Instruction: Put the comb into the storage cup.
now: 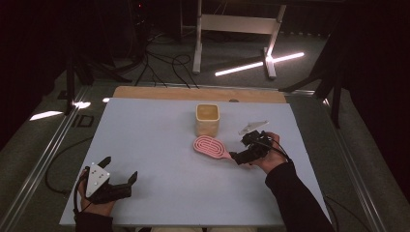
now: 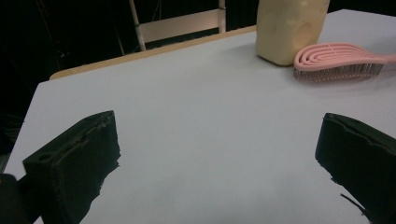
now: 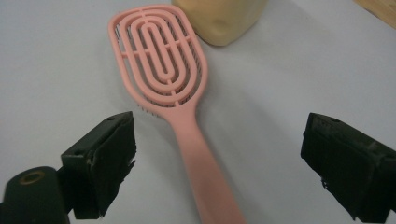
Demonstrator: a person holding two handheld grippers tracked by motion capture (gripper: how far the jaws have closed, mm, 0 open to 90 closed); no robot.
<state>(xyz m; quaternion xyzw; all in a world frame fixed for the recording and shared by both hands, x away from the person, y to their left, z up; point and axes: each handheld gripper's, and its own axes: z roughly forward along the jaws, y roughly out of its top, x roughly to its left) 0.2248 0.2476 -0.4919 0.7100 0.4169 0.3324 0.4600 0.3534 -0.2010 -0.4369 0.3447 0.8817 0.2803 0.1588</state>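
So the pink hairbrush (image 1: 210, 146) is lying flat on the pale table (image 1: 159, 145), bristles down, just on the near side of the cream square cup (image 1: 207, 119) and almost touching it. The brush head points toward the cup and the handle runs away from it, out to the right gripper (image 1: 240, 157).

That right gripper sits at the handle end of the brush, on the far side from the cup. In the right gripper view its jaws are spread wide with the handle running straight up between them, and neither jaw is touching it. So it's straddling the handle, nothing gripped.

The left gripper (image 1: 120, 172) is well away from the brush, down at the near left part of the table. Jaws wide apart there too, just bare tabletop between them, holding nothing.
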